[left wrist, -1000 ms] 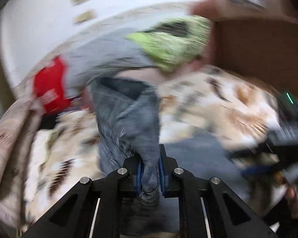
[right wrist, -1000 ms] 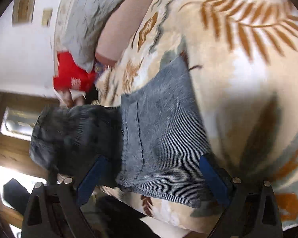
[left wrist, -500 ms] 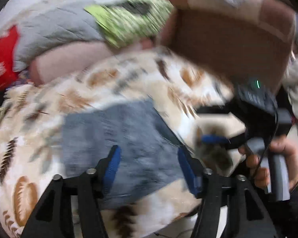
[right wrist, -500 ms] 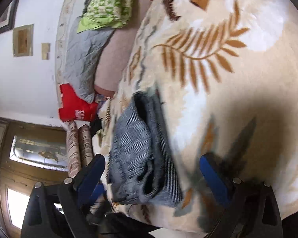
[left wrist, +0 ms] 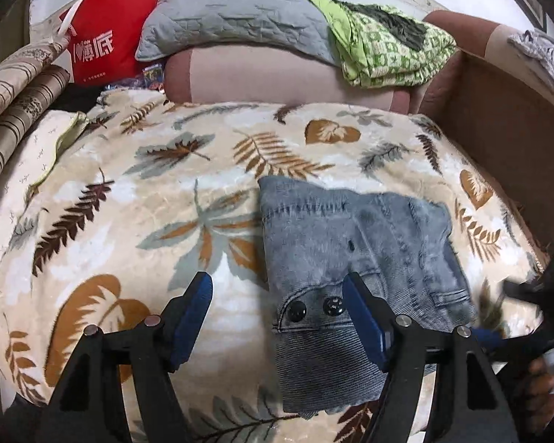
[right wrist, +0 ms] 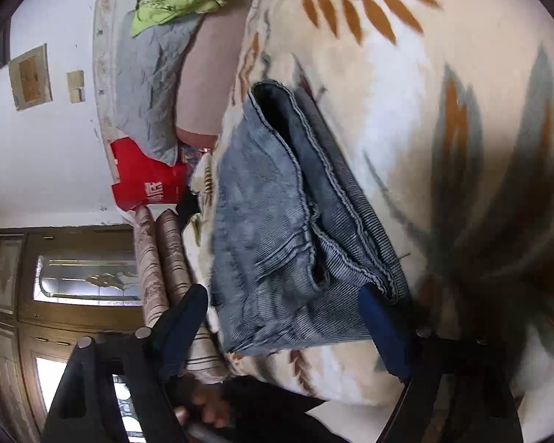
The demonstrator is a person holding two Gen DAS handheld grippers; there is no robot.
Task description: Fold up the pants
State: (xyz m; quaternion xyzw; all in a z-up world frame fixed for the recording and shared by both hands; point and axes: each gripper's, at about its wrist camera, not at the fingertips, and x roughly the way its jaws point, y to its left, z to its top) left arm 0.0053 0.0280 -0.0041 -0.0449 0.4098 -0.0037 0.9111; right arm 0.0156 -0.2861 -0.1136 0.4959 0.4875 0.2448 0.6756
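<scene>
In the left wrist view, keep the spread, empty left tool [left wrist: 277, 308] above the folded pants [left wrist: 354, 258] lying on the leaf-print blanket [left wrist: 129, 199]; in the right wrist view, the right tool [right wrist: 288, 317], likewise spread and empty, squares the stacked edges [right wrist: 336, 229].

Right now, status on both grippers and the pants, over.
Left gripper open, holding nothing. Right gripper open, holding nothing. Faded blue denim pants folded into a compact stack on the leaf-print blanket. Nothing in the way.
</scene>
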